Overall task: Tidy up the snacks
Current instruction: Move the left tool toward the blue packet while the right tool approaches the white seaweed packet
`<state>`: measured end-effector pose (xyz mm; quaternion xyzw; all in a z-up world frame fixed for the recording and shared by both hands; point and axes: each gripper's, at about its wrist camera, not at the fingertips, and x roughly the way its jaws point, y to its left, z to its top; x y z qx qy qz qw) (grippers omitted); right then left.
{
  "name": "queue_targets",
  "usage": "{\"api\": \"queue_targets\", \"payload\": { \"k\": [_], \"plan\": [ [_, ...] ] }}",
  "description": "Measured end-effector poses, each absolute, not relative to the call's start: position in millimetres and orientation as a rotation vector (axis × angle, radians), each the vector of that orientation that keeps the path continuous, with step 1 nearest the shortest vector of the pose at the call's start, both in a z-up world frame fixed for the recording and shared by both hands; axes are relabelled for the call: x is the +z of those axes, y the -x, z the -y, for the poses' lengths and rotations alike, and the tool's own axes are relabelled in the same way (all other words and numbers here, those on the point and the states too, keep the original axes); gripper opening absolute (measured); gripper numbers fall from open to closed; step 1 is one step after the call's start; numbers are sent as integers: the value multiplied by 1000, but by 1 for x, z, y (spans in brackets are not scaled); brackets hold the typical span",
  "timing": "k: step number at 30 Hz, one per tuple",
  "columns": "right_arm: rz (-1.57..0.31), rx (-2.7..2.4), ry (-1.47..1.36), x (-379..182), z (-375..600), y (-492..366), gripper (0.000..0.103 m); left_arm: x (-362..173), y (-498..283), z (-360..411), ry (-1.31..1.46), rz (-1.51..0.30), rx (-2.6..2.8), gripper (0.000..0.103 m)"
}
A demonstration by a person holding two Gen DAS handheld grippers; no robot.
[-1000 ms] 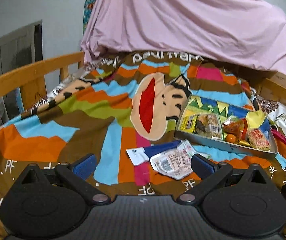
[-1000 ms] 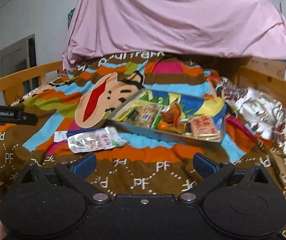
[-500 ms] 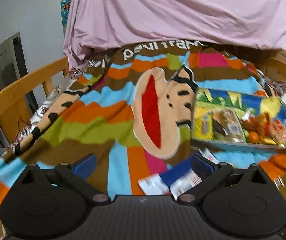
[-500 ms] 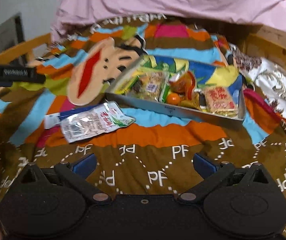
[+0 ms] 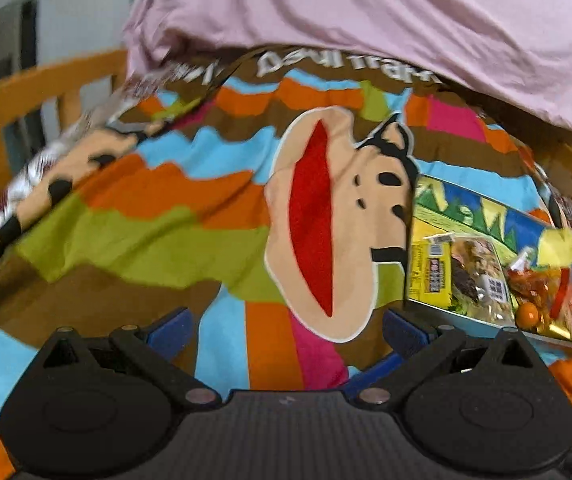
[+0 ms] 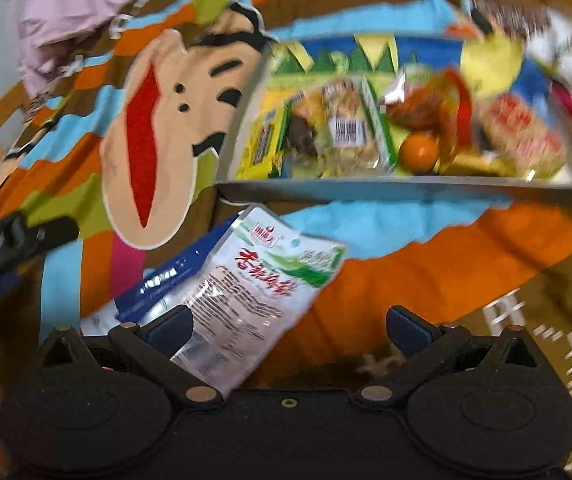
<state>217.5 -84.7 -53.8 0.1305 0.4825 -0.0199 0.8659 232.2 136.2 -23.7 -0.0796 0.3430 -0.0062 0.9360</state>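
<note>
- Seen through the left wrist view, the left gripper (image 5: 286, 330) has been carried forward and low over the bedspread (image 5: 158, 236); its fingers (image 5: 170, 330) are spread apart with nothing between them.
- The white pouch shown here a second ago is now lost under the gripper body; only a blue edge is glimpsed by the right finger. One tray (image 5: 466, 318) is seen at the right, holding snacks.
- In the right wrist view, the right gripper (image 6: 288, 330) has been lowered onto the two loose packets: one white pouch (image 6: 254, 296) and one blue packet (image 6: 182, 268) beneath it, lying just in front of the tray (image 6: 406, 191).
- The fingers are held apart; the left finger (image 6: 170, 328) is touching the pouch's edge, so a pick-up is judged imminent.
- Inside the tray about five items are counted, one small orange (image 6: 419, 153) among them; blur makes the count uncertain.
</note>
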Motion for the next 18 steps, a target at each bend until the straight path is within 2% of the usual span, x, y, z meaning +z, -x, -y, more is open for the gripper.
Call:
{"api": "queue_targets", "payload": {
  "k": [10, 18],
  "plan": [
    [-1149, -158, -549, -72, 77, -263, 102, -35, -246, -165, 287, -747, -2, 103],
    [-1176, -167, -383, -83, 53, -274, 102, -38, -248, -175, 336, -754, -30, 103]
  ]
}}
